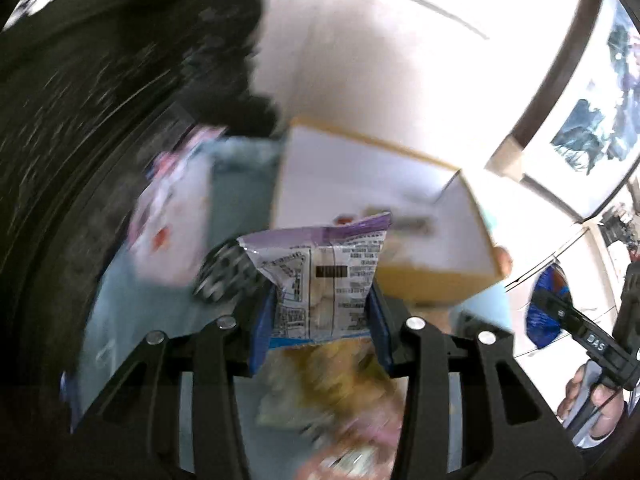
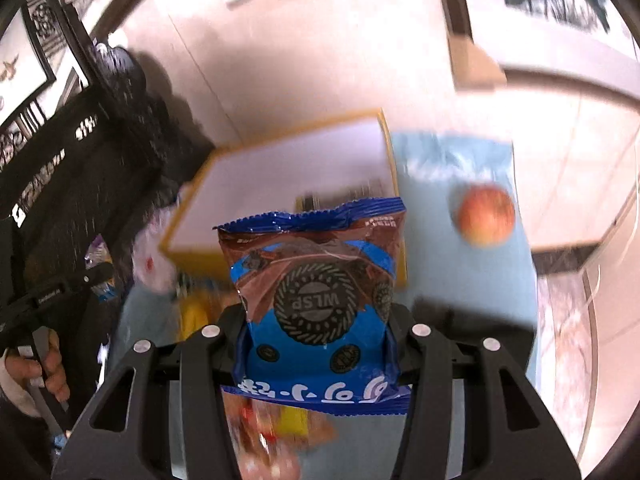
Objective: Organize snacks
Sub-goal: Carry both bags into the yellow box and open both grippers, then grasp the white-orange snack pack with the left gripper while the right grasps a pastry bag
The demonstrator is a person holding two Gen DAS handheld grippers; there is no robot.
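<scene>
Pale blue cloth [image 2: 496,280] under cardboard box [image 2: 288,184], left jaws pinching crinkly purple packet [image 1: 320,280], right jaws pinching glossy blue packet [image 2: 320,292].

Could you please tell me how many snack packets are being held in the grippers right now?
2: a purple-and-white packet clamped in the left gripper, and a blue cookie packet in the right gripper. Blurred packets beneath may add more.

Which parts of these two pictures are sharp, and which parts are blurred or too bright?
Left wrist view: the purple packet in the left gripper is sharp; the white box and blue cloth are smeared, and the wall is overexposed. Right wrist view: the blue cookie packet in the right gripper is sharp; the apple is blurred; edges curve.
</scene>
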